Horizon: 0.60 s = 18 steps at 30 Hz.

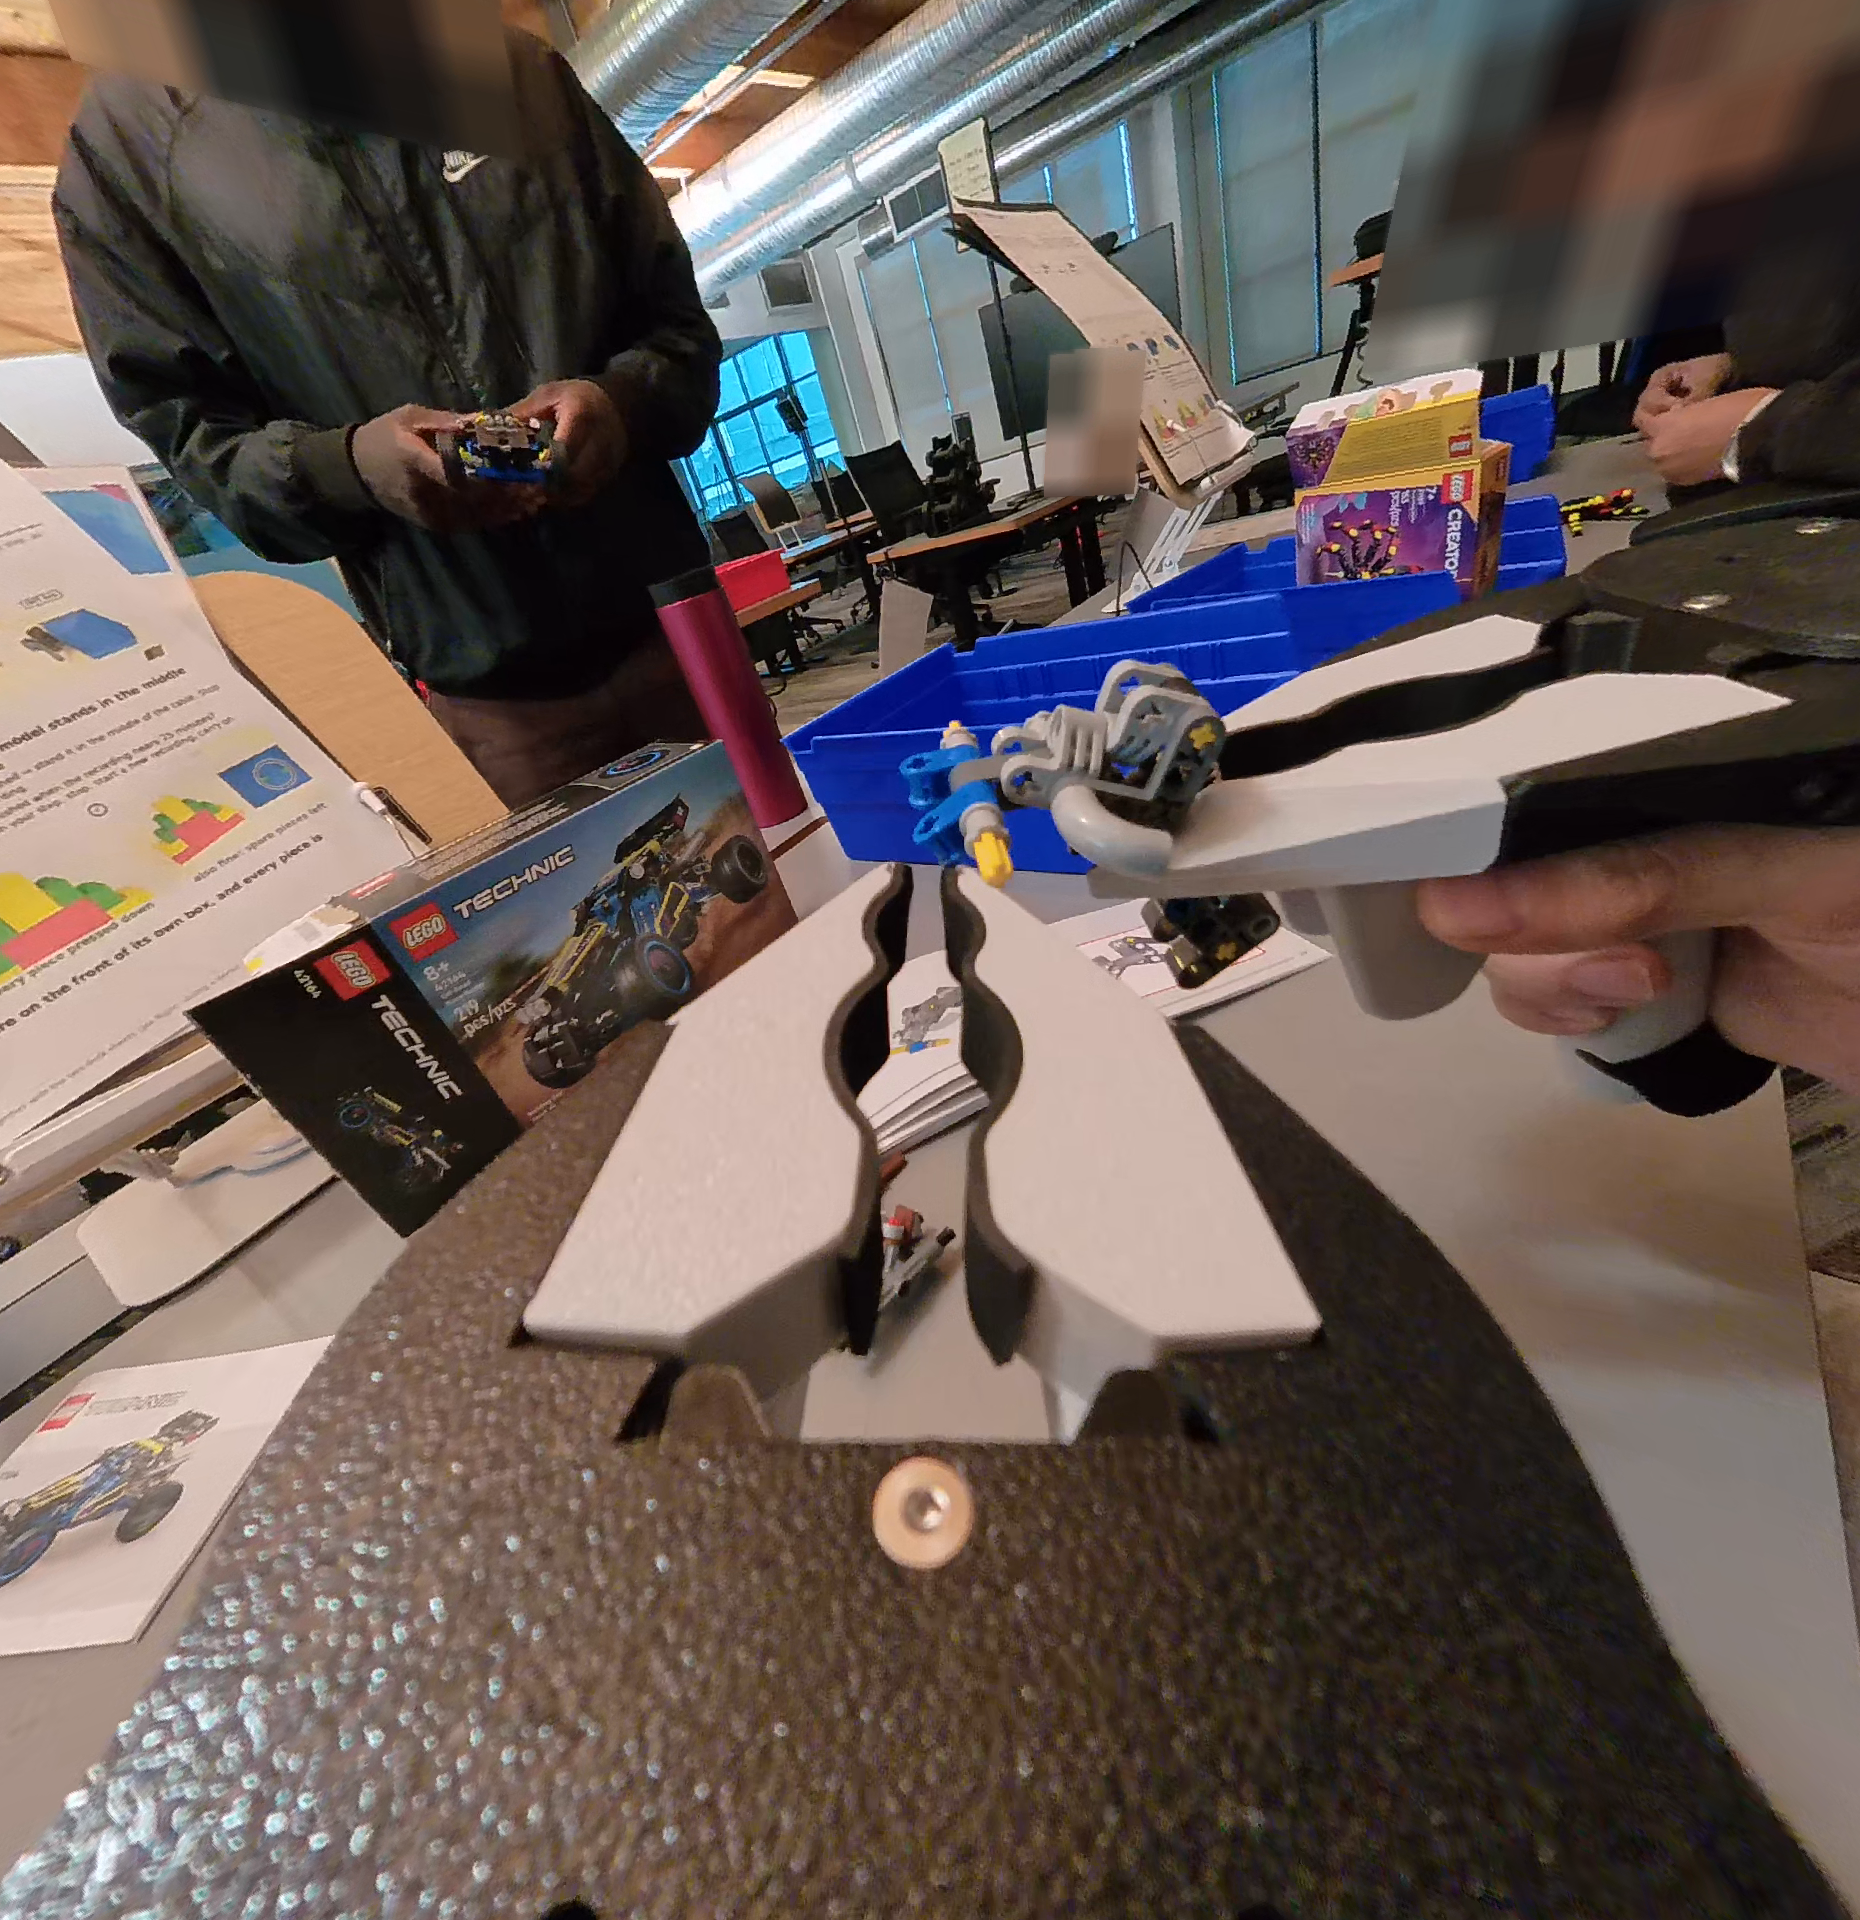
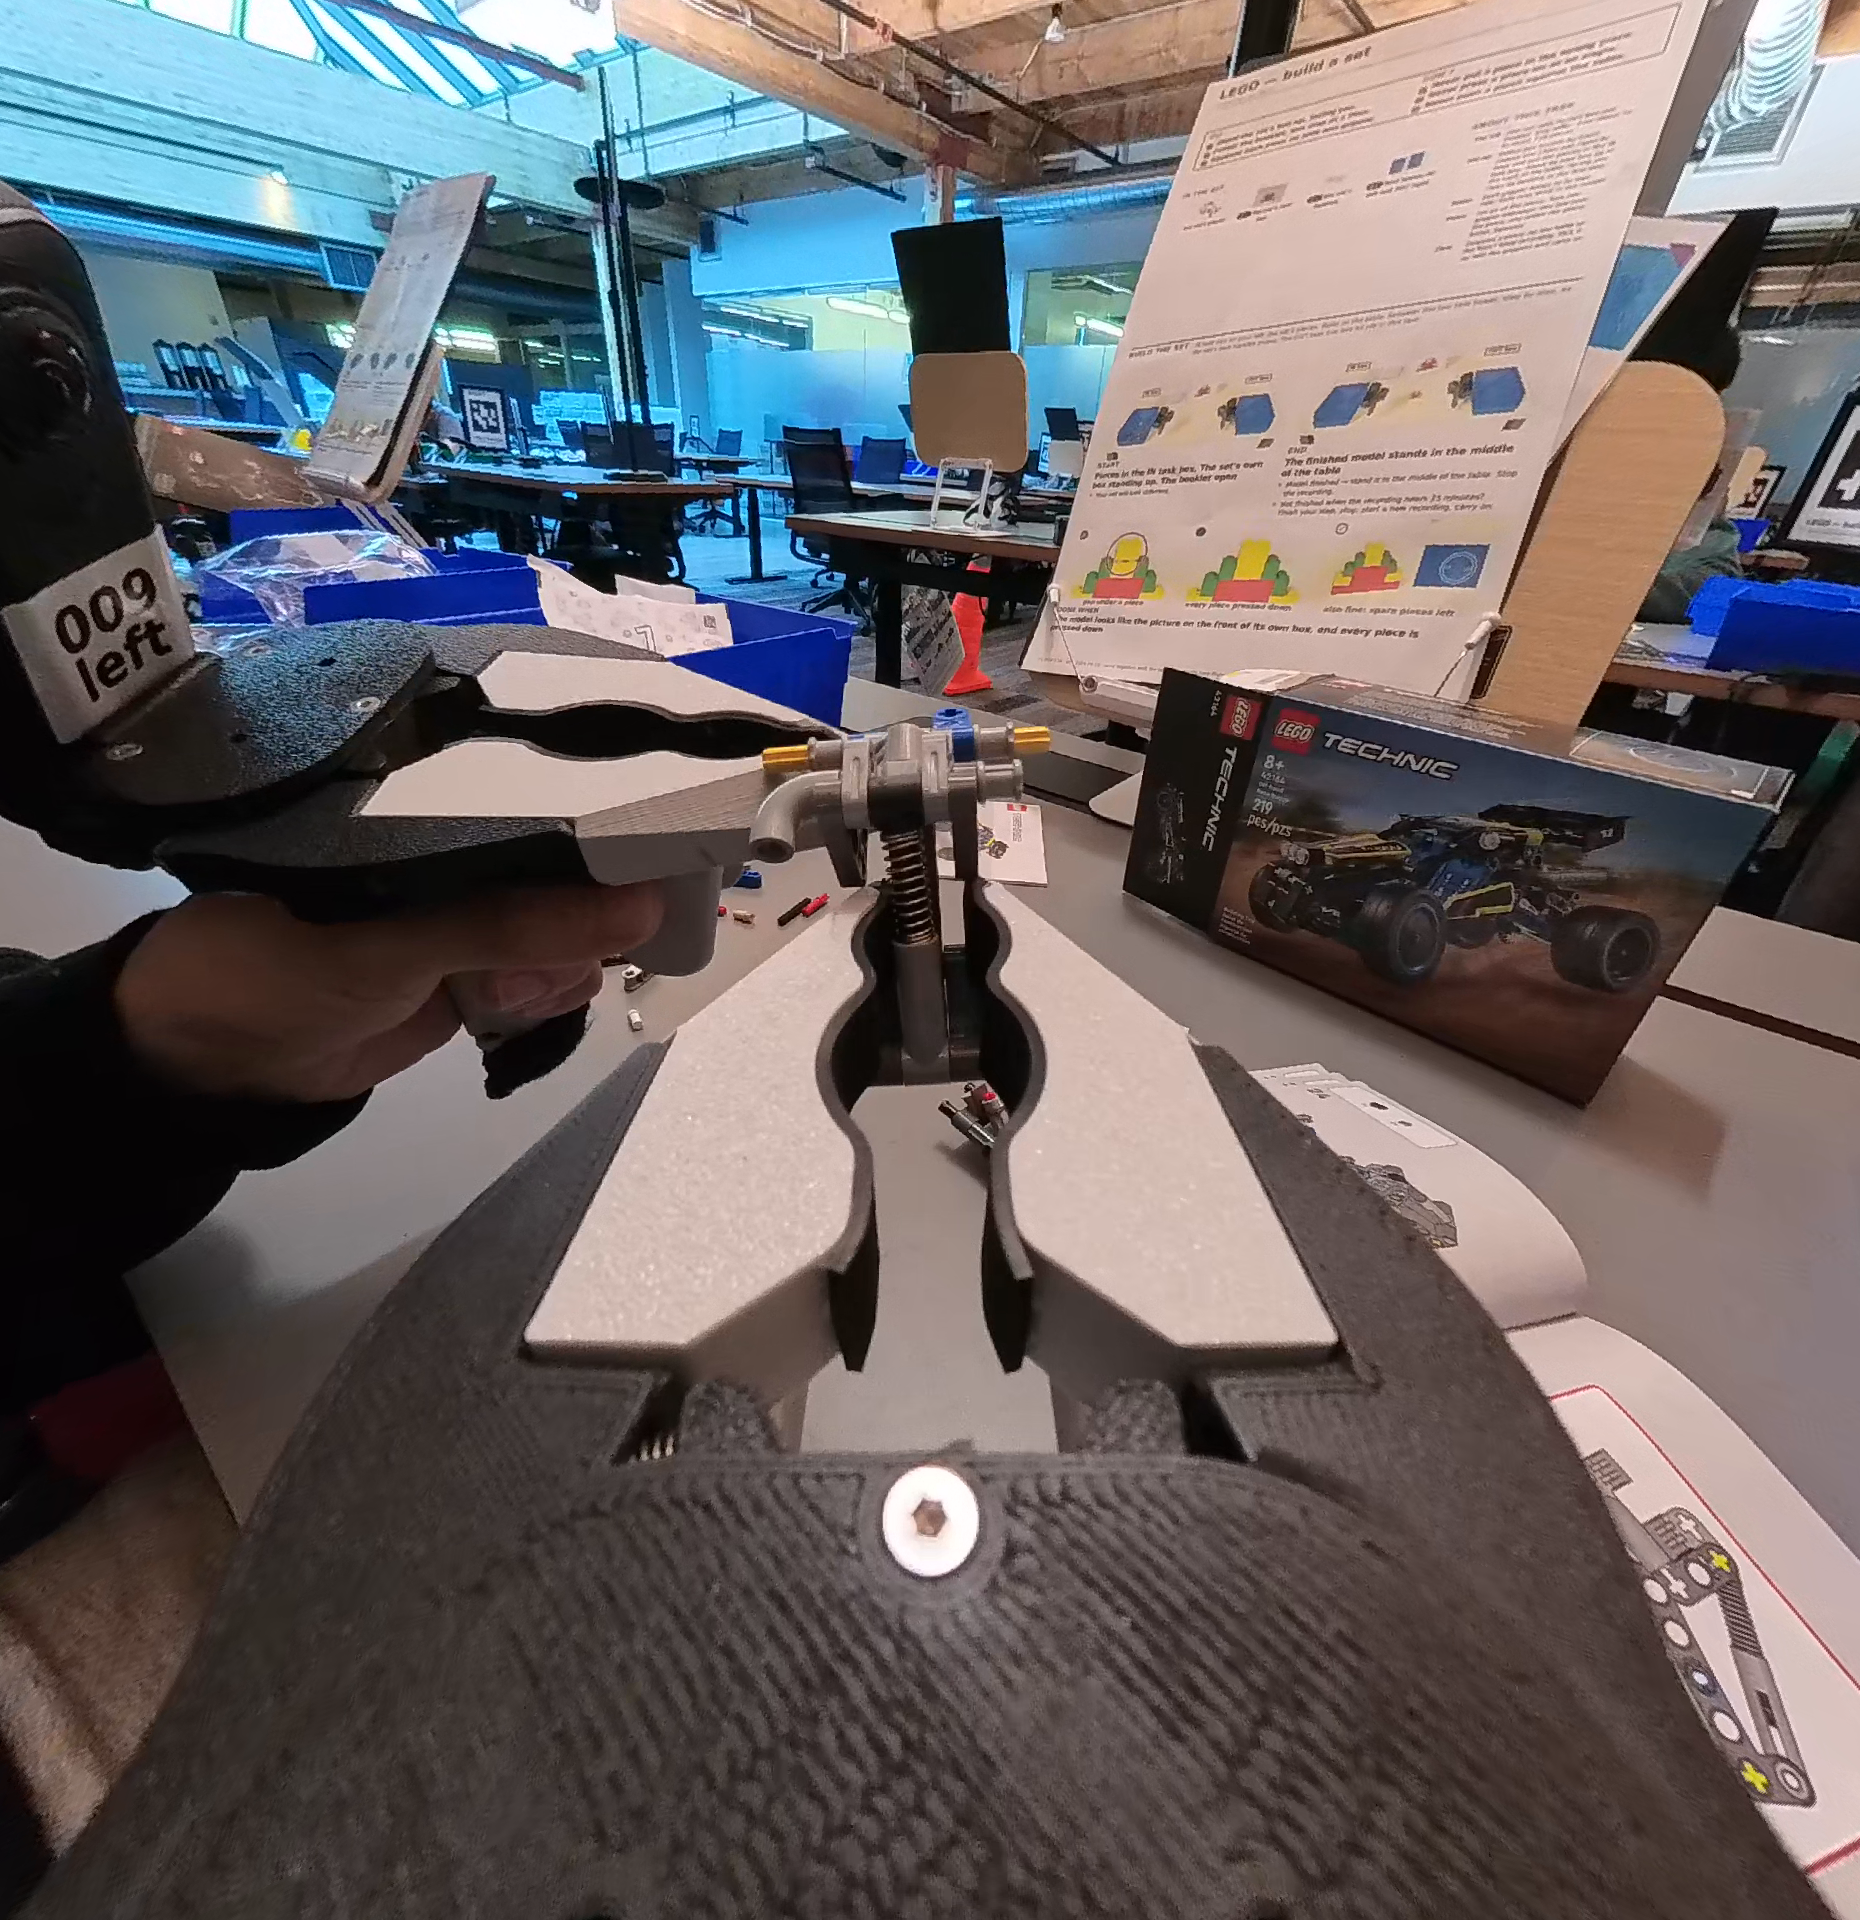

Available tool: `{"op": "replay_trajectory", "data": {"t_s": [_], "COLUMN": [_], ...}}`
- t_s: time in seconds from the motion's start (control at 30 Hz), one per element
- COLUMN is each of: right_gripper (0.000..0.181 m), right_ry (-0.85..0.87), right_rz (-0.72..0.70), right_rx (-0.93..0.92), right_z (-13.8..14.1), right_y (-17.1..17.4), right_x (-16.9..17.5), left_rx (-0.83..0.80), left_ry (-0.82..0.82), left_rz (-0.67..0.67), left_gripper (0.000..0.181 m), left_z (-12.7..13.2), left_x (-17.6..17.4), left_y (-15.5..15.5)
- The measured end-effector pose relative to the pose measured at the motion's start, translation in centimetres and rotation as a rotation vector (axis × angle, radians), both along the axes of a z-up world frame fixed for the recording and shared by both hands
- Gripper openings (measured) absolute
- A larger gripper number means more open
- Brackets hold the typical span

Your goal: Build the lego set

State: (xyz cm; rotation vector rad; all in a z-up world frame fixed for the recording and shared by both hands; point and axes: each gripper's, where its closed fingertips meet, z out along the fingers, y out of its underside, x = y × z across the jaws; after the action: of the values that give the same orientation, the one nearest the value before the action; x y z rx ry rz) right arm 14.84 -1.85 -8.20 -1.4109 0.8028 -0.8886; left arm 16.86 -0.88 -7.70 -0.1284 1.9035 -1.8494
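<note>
My right gripper (image 2: 934,906) is shut on the grey shock absorber with a spring (image 2: 913,914) of a small grey, blue and yellow Lego assembly (image 2: 905,774) and holds it above the table. In the left wrist view it comes in from the right (image 1: 1206,774) with the assembly (image 1: 1071,774) at its tips. My left gripper (image 1: 926,881) is almost shut, with only a narrow slit and nothing in it. Its tips are just beside the assembly's yellow pin (image 1: 992,858). In the right wrist view it reaches in from the left (image 2: 838,743) to the assembly's yellow end.
The set's box (image 1: 552,935) (image 2: 1425,831) stands on the grey table. A blue bin (image 1: 1061,675) is behind the assembly. Open booklets (image 1: 926,1070) (image 2: 1425,1226), small loose parts (image 2: 801,909) (image 1: 910,1247), a magenta bottle (image 1: 723,686), an instruction sheet (image 2: 1321,416). A person holding a small model (image 1: 500,447) stands opposite. Less than 4 cm separates the two grippers' tips.
</note>
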Motion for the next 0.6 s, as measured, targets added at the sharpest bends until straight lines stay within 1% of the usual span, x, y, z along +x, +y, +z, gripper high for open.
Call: {"op": "replay_trajectory", "data": {"t_s": [0.6], "right_gripper": [0.010], "right_ry": [-0.009], "right_rz": [0.000], "right_rx": [-0.001], "right_z": [0.07], "right_y": [-0.04], "right_x": [-0.06], "left_rx": [0.000], "left_ry": [-0.003], "left_rz": [-0.002], "left_gripper": [0.005], "left_z": [0.09], "left_x": [-0.08], "left_y": [-0.13]}}
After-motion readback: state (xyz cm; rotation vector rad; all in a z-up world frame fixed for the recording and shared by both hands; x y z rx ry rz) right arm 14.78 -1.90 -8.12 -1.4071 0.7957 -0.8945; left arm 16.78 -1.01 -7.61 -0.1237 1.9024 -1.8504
